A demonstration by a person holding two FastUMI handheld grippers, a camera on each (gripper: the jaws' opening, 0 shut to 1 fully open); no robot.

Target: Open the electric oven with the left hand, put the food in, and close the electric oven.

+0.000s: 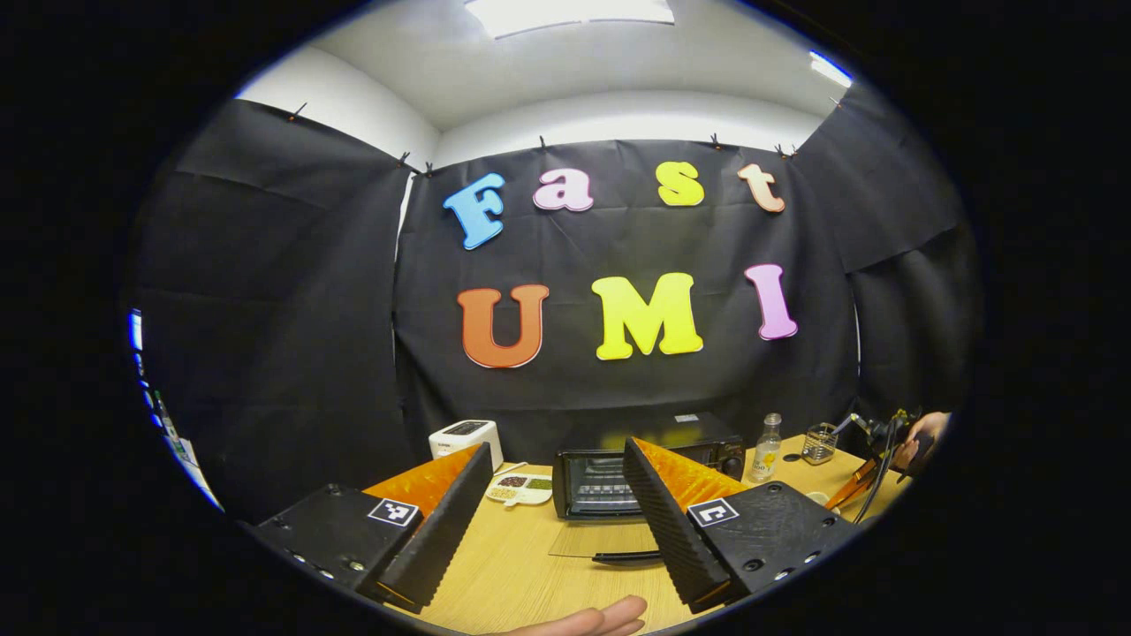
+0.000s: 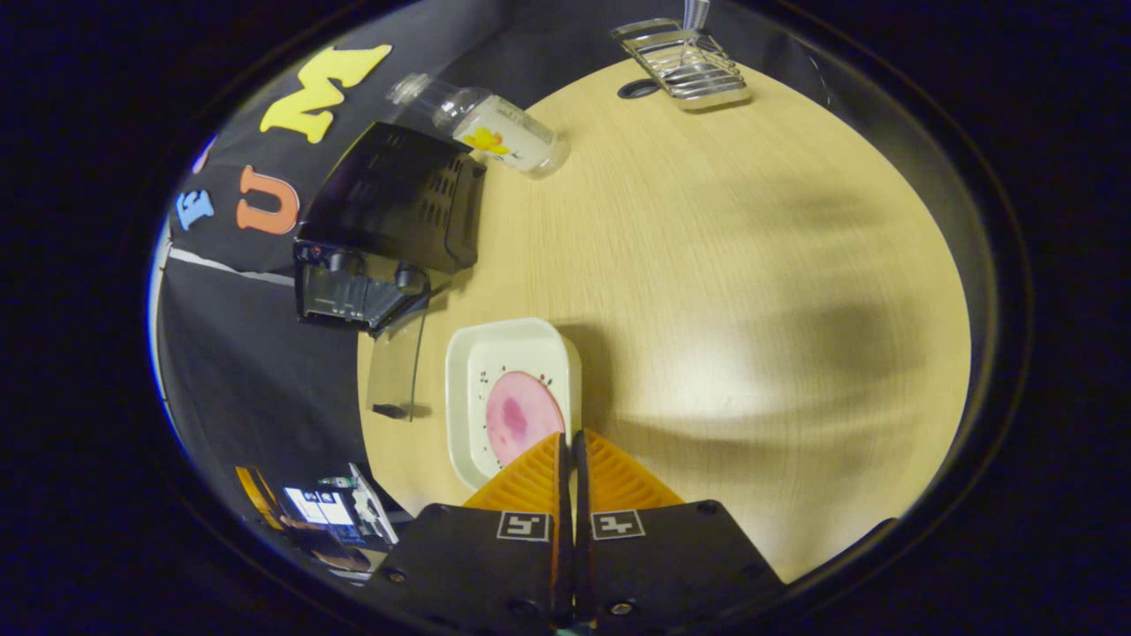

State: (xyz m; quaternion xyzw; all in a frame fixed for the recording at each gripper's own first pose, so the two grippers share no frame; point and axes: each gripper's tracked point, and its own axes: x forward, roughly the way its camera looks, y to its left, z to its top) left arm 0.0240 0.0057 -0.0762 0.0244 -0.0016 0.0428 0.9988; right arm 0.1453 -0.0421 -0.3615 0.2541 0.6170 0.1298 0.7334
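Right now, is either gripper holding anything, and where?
The right gripper is shut on the rim of the white food tray. The left gripper is open, holding nothing.

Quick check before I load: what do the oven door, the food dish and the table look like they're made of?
Oven door: clear glass, likely; table grain shows through it. Dish: white, glossy, ceramic or plastic, cannot tell which. Table: pale wood-grain, matte, probably laminate.

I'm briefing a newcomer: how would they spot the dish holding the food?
Start at the black electric oven with its glass door folded down onto the wooden table. Beside that door sits a white square dish, alone in carrying a round pink slice.
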